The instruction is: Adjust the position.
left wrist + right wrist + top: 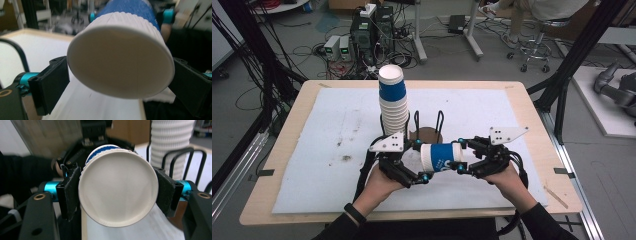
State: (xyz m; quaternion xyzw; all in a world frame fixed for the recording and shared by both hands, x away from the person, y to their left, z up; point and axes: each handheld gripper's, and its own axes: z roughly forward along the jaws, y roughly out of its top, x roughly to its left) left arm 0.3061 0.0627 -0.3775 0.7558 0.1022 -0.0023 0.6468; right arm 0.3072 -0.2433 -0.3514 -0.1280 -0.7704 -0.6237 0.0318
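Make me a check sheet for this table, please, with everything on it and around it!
Surface: white mat on a wooden table.
Job's things: blue-and-white paper cup held on its side; tall cup stack in a black wire holder.
Clutter: dark smudges on the mat; nothing else seen.
Grippers: right gripper has its fingers pressed on the cup; left gripper has its fingers spread wide beside the cup's other end.
Cables: black cable trailing from the left gripper; tangled floor cables.
Surroundings: electronics boxes, stool, black frame posts.
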